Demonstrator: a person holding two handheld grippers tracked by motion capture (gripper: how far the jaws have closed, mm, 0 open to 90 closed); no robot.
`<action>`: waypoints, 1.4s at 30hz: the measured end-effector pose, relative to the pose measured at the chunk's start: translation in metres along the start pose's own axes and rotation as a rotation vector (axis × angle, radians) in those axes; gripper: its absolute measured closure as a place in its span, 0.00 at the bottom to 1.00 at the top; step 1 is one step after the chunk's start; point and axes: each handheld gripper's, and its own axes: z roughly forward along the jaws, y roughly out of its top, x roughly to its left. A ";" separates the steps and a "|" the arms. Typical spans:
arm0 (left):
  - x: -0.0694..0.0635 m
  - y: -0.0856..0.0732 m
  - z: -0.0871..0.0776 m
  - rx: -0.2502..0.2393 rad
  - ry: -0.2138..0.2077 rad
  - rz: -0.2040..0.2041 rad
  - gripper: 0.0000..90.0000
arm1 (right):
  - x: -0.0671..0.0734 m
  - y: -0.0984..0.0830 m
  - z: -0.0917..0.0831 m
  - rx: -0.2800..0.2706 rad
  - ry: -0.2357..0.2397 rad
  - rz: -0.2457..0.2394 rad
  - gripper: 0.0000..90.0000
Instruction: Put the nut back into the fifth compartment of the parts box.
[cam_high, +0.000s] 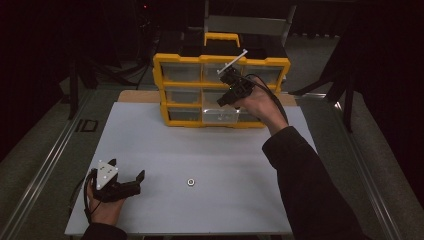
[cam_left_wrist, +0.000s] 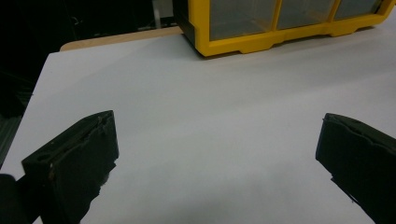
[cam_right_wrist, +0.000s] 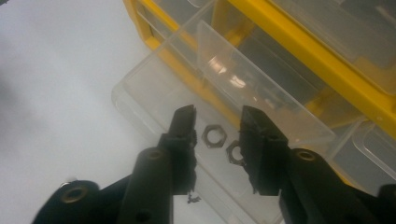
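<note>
Jaws on our right gripper (cam_right_wrist: 217, 122) stand partly apart over the pulled-out clear drawer (cam_right_wrist: 154, 88) of the yellow parts organizer (cam_high: 220, 90), nothing pinched between them. Two hex nuts (cam_right_wrist: 214, 136) lie flat on the drawer floor right below the tips, so we read the drop-off as done for those. Left gripper (cam_left_wrist: 217, 140) rests low on the white tabletop (cam_high: 200, 150) with jaws wide apart and empty. One more hex nut (cam_high: 190, 182) sits loose on the table, near the left gripper and well apart from the organizer; we judge that one is left to fetch. Nuts are small, metallic, six-sided with a centre hole; drawer is transparent thin-walled plastic; frame glossy yellow; tabletop matte.
</note>
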 end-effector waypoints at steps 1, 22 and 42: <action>0.000 0.000 0.000 0.000 0.000 0.000 0.00 | 0.000 0.000 0.000 -0.005 0.001 -0.002 0.69; 0.000 0.000 0.000 -0.003 0.000 -0.002 0.00 | 0.014 -0.016 -0.011 -0.055 0.017 -0.068 0.48; 0.000 0.000 0.000 -0.004 0.001 -0.003 0.00 | 0.040 -0.037 -0.012 -0.086 0.035 -0.135 0.45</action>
